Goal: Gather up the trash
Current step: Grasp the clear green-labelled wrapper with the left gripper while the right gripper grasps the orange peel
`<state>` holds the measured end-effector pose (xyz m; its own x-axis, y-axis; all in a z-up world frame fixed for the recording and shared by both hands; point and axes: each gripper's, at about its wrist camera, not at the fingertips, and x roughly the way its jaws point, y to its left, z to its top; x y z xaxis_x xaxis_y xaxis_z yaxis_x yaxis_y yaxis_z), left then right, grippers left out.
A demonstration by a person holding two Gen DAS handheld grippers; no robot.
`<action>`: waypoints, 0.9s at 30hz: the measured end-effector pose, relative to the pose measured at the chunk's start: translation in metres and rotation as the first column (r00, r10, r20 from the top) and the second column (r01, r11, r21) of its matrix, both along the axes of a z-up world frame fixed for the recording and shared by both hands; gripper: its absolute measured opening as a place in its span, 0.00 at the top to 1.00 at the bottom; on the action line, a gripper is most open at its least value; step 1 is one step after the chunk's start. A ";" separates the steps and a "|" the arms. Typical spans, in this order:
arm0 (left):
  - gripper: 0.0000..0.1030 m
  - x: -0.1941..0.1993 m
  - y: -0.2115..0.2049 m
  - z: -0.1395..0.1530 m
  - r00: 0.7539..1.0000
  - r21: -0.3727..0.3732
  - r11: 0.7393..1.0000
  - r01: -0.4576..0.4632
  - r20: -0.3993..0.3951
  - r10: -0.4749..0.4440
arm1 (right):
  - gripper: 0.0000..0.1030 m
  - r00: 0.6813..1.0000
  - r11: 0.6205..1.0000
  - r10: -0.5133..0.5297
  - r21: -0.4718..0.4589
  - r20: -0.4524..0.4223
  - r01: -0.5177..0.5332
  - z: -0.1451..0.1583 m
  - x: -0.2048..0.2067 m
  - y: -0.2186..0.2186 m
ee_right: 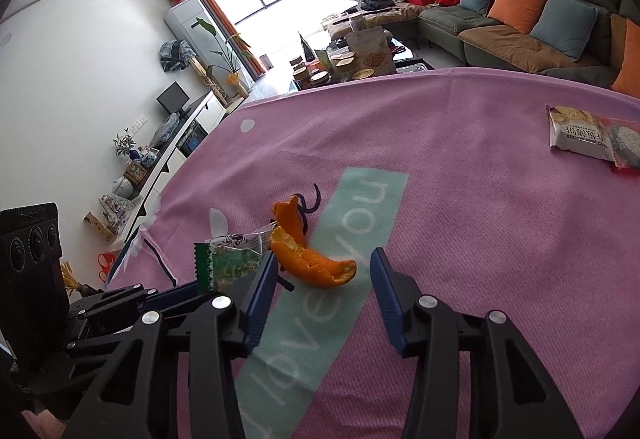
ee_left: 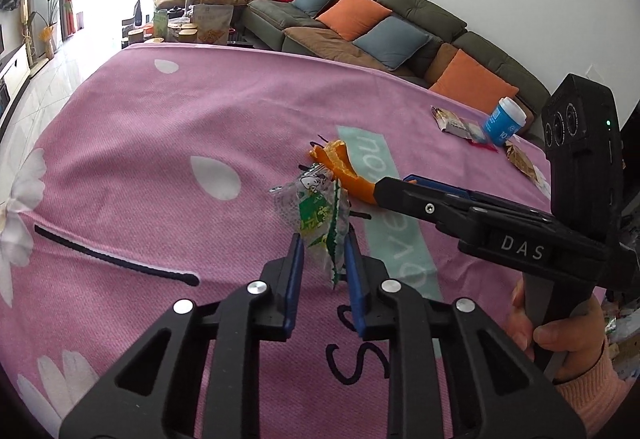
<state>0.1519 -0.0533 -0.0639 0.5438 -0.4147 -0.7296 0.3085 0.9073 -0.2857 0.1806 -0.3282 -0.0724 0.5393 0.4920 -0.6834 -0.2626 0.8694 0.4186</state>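
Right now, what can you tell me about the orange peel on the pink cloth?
The orange peel is one curled, torn strip, bright orange outside and paler inside, lying on the pink cloth across the teal printed band. The open right tool brackets it without gripping. Its far end abuts the clear green-printed wrapper that sits between the left tool's fingers.

Orange peel point(ee_left: 340, 167): near end hidden behind the right gripper point(ee_left: 394, 191) in the left wrist view.
Snack packet point(ee_right: 592, 137): right end cut off by the fisheye rim, print too small to read.
Green wrapper point(ee_right: 230, 263): near edge covered by the right gripper's left finger point(ee_right: 260, 287).
Blue cup point(ee_left: 502, 121): label lettering partly turned away, unreadable.
Far coffee table point(ee_right: 360, 59): clutter too small to name.
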 end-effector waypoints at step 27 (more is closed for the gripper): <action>0.93 -0.066 0.062 0.037 0.989 -0.008 0.998 -0.070 0.129 0.070 | 0.85 0.994 0.989 0.084 0.117 0.063 -0.091 0.020 -0.038 0.013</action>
<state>0.0862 0.0082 -0.0269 0.6610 -0.3749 -0.6500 0.2789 0.9269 -0.2511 0.1426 -0.3149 -0.0522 0.5276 0.6150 -0.5860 -0.3622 0.7868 0.4997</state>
